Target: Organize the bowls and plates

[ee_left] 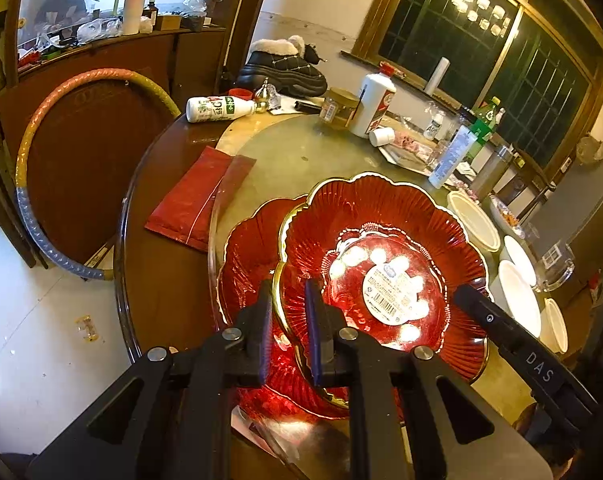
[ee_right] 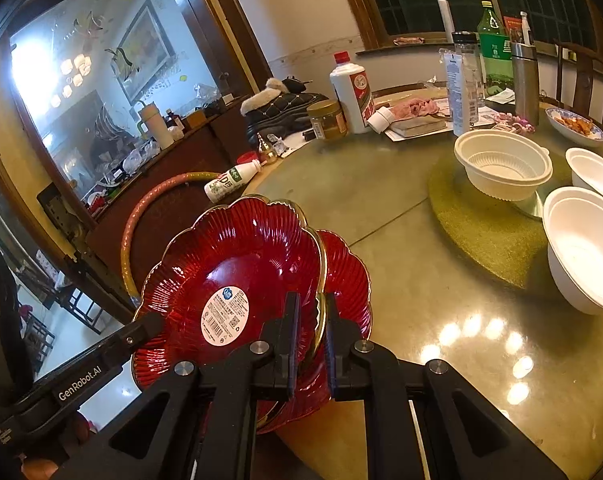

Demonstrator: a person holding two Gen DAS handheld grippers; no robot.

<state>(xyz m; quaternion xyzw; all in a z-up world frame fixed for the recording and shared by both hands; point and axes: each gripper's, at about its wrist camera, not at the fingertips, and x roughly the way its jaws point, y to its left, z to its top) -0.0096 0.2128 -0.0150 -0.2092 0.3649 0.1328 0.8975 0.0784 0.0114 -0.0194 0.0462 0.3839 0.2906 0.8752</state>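
A red scalloped glass plate [ee_left: 381, 208] [ee_right: 241, 256] with a gold rim and a white label is held from both sides. My left gripper [ee_left: 289, 332] is shut on its near rim. My right gripper [ee_right: 311, 332] is shut on the opposite rim. Each one shows in the other's view: the right gripper [ee_left: 473, 304] and the left gripper [ee_right: 149, 324]. A second red plate [ee_left: 249, 248] [ee_right: 351, 276] lies below it, offset to one side; whether the two touch I cannot tell. Several white bowls [ee_left: 517, 292] [ee_right: 581, 248] stand on the round table [ee_right: 441, 320].
A green turntable mat [ee_right: 481, 224] carries a ribbed white bowl [ee_right: 501, 168]. At the back stand a white liquor bottle [ee_right: 351, 92], a jar [ee_right: 328, 120], a green bottle [ee_right: 495, 48] and a fur-lined boot [ee_left: 285, 64]. A red packet [ee_left: 197, 196] and a hoop [ee_left: 25, 152] lie left.
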